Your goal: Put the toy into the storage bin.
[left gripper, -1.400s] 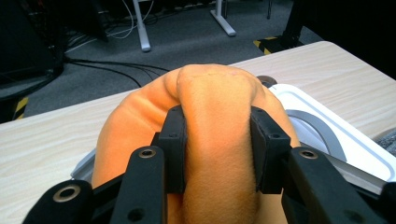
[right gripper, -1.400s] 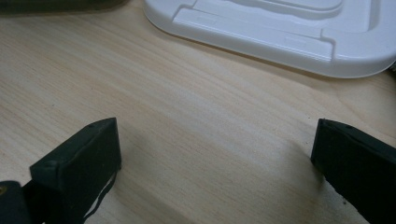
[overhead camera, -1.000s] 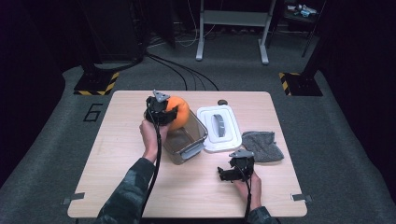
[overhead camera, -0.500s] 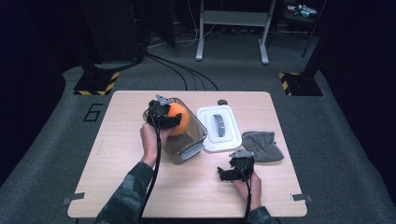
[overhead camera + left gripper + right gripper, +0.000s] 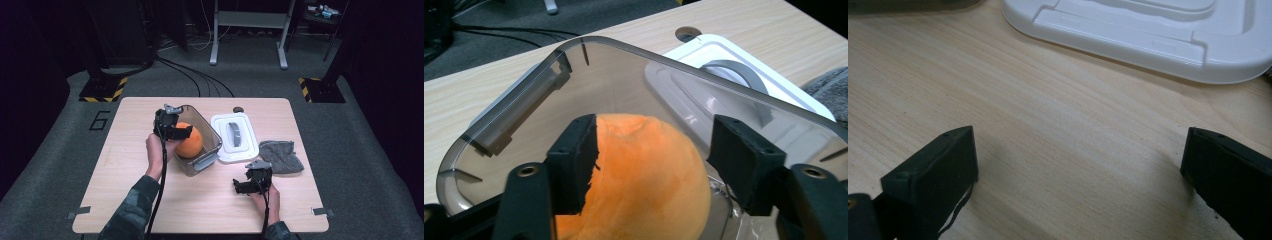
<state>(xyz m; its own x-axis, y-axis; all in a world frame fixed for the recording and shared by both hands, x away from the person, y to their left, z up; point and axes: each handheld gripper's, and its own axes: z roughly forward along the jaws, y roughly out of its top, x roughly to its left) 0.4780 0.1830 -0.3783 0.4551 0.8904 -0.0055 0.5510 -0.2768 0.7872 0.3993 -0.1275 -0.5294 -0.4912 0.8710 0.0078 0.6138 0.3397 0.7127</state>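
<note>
An orange soft ball [image 5: 189,142] lies inside a clear smoky plastic tub [image 5: 212,134] at the table's middle. My left gripper [image 5: 172,127] hangs over the tub's left rim. Its jaws have just been opening. In the left gripper view the ball [image 5: 639,175] sits between and below them. The left pad is at the ball's edge and the right pad stands clear of it. My right gripper [image 5: 245,186] rests low near the front edge, open over bare wood [image 5: 1078,145], with nothing between its fingers.
The tub's white lid [image 5: 234,137] with a grey handle lies flat to the right of the tub. A grey cloth [image 5: 281,156] lies right of the lid. A small round hole [image 5: 238,109] is in the tabletop behind the lid.
The orange ball has gone from above the tub's rim down into the tub. My left jaws have widened off it. The right hand has stayed put.
</note>
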